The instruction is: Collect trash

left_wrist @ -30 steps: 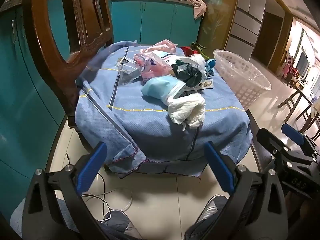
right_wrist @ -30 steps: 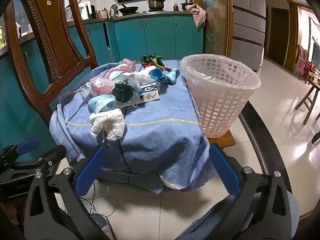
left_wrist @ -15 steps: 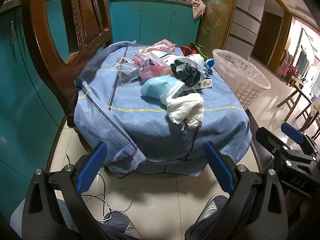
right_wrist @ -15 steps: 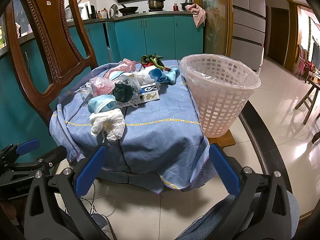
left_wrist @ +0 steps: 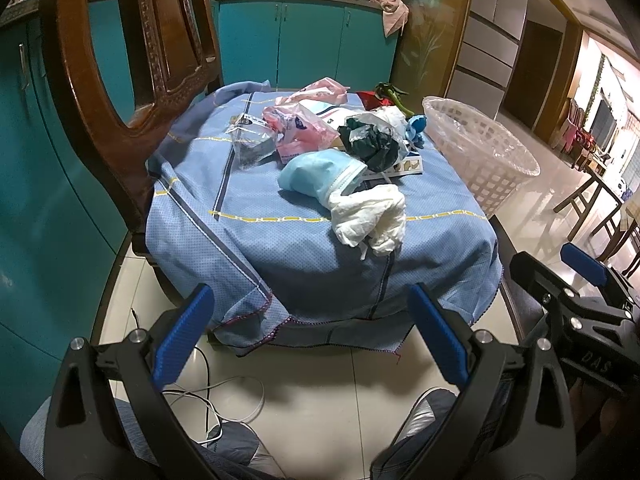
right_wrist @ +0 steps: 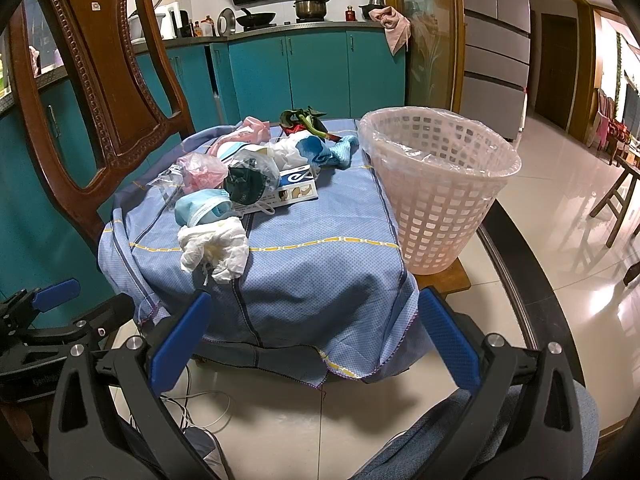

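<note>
Trash lies heaped on a blue cloth [left_wrist: 248, 240] [right_wrist: 320, 264] over a chair seat: crumpled white tissue [left_wrist: 370, 216] [right_wrist: 214, 246] nearest me, a light blue mask [left_wrist: 316, 172] [right_wrist: 200, 206], a dark bag [left_wrist: 370, 142] [right_wrist: 246, 182], pink wrappers [left_wrist: 296, 124] [right_wrist: 200, 168], a clear bag [left_wrist: 250, 140], a small box [right_wrist: 298, 186] and a wilted plant [right_wrist: 304, 120]. A lined white basket [left_wrist: 478, 152] [right_wrist: 436, 184] stands to the right. My left gripper [left_wrist: 310, 340] and right gripper [right_wrist: 314, 338] hover low before the cloth's front edge, both open and empty.
The carved wooden chair back [left_wrist: 132, 60] [right_wrist: 100, 92] rises at the left. Teal cabinets [left_wrist: 304, 40] [right_wrist: 300, 76] stand behind, a fridge [right_wrist: 496, 44] beyond. White cables [left_wrist: 216, 400] lie on the tiled floor, with a person's knees at the bottom. A wooden stool [right_wrist: 616, 196] stands far right.
The left gripper has drifted slightly, so the chair and trash sit a touch lower and nearer in its view. The right gripper has stayed almost still. Both remain open.
</note>
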`<state>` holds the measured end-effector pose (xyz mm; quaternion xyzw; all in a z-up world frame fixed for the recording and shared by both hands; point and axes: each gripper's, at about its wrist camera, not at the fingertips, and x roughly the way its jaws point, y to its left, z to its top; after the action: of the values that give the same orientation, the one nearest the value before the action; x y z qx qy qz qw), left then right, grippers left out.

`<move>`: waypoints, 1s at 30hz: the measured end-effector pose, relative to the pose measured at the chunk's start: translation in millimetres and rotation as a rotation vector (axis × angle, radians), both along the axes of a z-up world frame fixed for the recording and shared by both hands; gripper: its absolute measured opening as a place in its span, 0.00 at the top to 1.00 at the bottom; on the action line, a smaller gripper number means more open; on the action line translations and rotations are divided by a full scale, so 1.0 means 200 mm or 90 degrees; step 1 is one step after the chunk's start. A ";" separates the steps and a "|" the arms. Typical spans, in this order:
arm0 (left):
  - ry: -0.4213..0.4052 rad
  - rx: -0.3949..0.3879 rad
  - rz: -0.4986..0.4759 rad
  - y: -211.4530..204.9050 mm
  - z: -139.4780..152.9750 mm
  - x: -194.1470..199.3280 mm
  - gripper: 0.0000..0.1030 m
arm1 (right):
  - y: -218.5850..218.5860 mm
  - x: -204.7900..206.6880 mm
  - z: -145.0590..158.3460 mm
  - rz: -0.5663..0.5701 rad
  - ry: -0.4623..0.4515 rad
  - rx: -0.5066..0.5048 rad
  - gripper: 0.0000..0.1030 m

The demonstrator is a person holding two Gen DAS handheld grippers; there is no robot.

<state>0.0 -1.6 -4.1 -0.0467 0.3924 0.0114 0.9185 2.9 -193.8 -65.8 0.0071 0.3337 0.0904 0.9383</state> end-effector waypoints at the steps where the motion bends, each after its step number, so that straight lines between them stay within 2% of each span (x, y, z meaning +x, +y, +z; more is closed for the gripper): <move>1: 0.000 0.000 -0.001 0.00 0.00 0.00 0.06 | 0.00 0.00 0.00 0.000 0.000 0.000 0.03; 30: 0.001 -0.003 -0.003 -0.02 0.00 0.00 0.06 | 0.00 0.00 0.01 0.000 -0.001 0.006 0.03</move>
<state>-1.0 -5.2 -4.2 -0.0484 0.3934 0.0085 0.9180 2.8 -194.1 -64.3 0.0111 0.3325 0.0921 0.9385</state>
